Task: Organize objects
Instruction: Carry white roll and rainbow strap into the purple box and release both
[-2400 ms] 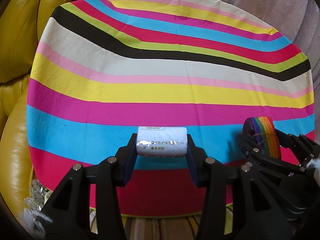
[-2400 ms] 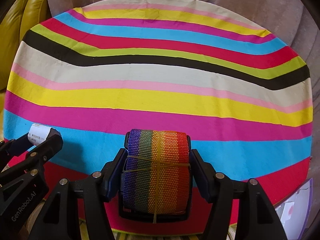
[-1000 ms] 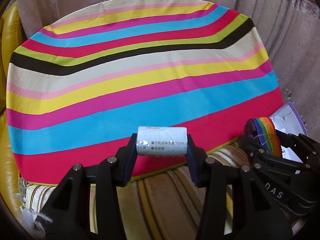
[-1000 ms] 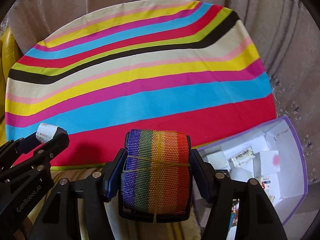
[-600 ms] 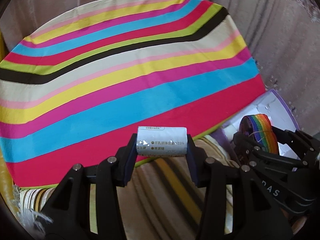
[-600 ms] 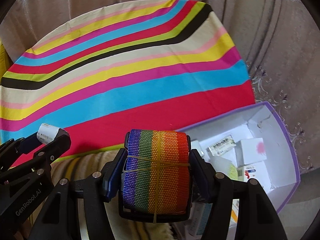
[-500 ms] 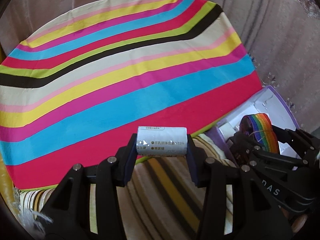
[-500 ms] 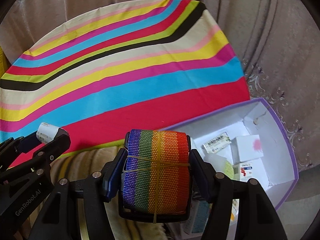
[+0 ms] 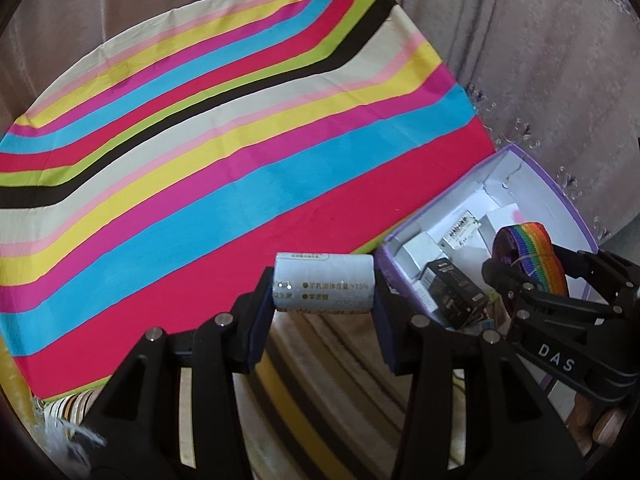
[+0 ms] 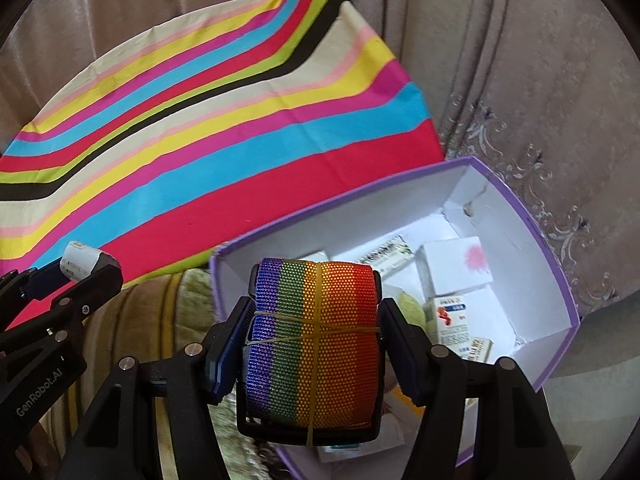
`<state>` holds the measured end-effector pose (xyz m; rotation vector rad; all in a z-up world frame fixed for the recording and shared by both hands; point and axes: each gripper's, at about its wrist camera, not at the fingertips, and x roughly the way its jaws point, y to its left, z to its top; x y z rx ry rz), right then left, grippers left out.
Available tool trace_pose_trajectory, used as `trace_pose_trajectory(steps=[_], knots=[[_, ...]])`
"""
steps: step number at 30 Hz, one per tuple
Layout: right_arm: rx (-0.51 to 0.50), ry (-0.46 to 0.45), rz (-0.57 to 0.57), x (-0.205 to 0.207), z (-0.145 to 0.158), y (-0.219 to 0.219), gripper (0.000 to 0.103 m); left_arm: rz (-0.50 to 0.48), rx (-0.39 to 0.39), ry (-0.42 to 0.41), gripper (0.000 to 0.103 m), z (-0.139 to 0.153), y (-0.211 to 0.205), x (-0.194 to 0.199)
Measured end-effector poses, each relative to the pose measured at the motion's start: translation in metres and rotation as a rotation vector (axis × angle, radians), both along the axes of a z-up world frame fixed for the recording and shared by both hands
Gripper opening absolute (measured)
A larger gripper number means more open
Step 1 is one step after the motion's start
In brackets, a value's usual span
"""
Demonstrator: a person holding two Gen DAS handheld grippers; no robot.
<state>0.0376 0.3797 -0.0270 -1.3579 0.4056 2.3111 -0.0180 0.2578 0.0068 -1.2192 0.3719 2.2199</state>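
My left gripper (image 9: 323,284) is shut on a small white cylinder with printed text (image 9: 323,280), held in the air past the striped table's near edge. My right gripper (image 10: 316,320) is shut on a rolled rainbow strap (image 10: 316,332) bound with a rubber band, held above the near end of an open purple box (image 10: 552,264). The box holds several small white cartons (image 10: 456,268). In the left wrist view the box (image 9: 560,196) sits to the right, with the rainbow strap (image 9: 536,248) over it. The white cylinder (image 10: 82,264) shows at the left of the right wrist view.
A round table under a striped cloth (image 9: 200,160) fills the upper left. Grey curtains (image 10: 520,60) hang behind it. A striped rug (image 9: 320,380) lies below my left gripper. A black carton (image 9: 452,292) lies in the near end of the box.
Both grippers have swung right, away from the table, each still holding its object. The purple box has come into view, and the rainbow strap is now over it.
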Motion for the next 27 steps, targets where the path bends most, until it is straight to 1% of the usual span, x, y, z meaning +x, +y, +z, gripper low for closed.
trace_pose_trajectory(steps=[5,15,20,27], knots=[[0.004,-0.009,-0.038,0.013,-0.001,0.015,0.063,-0.046,-0.013,0.006,0.049,0.0,0.017,0.008],[0.008,-0.018,-0.107,0.031,-0.002,0.037,0.063,-0.133,-0.024,-0.019,0.049,-0.005,0.047,0.02],[0.015,-0.021,-0.138,0.037,-0.004,0.046,0.063,-0.157,-0.014,-0.052,0.049,-0.008,0.059,0.022],[0.027,-0.026,-0.188,0.047,-0.004,0.061,0.063,-0.208,-0.009,-0.072,0.049,-0.01,0.08,0.029]])
